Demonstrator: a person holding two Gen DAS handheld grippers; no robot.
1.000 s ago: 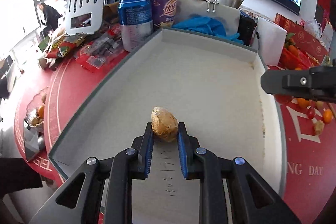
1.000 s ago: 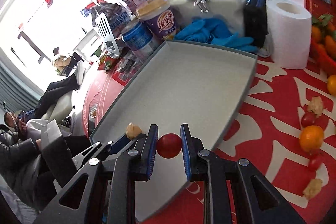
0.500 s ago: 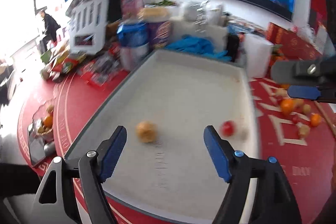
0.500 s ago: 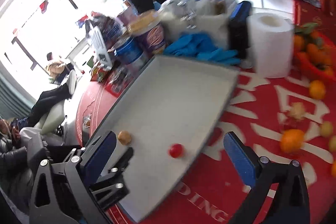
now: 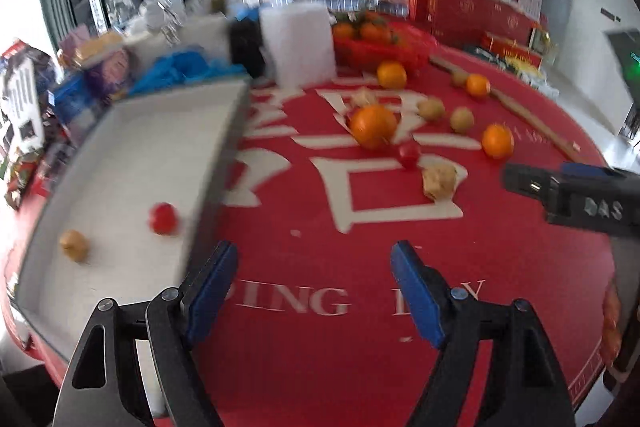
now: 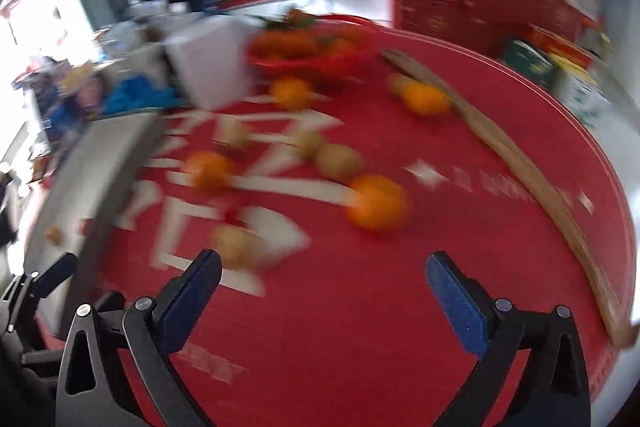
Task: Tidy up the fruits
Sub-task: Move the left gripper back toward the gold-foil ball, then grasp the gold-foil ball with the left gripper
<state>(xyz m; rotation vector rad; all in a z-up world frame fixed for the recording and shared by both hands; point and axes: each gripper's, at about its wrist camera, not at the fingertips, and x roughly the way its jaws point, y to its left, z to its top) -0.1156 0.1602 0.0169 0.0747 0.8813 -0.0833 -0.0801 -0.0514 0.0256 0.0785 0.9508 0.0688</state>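
Two fruits sit in the tray (image 5: 132,155), my left gripper (image 5: 314,287) still opening, right gripper (image 6: 324,287) wide and empty, so next I pick an orange (image 6: 376,203).

Your left gripper (image 5: 314,273) hangs over the red tablecloth (image 5: 320,347); its jaws are opening and nothing is between them. At the left, the grey tray (image 5: 120,155) holds a red tomato (image 5: 163,218) and a brown fruit (image 5: 74,245), apart from each other. Further away on the cloth lie oranges, the biggest orange (image 5: 373,126) near a second tomato (image 5: 409,154). Your right gripper (image 5: 576,193) enters from the right edge.
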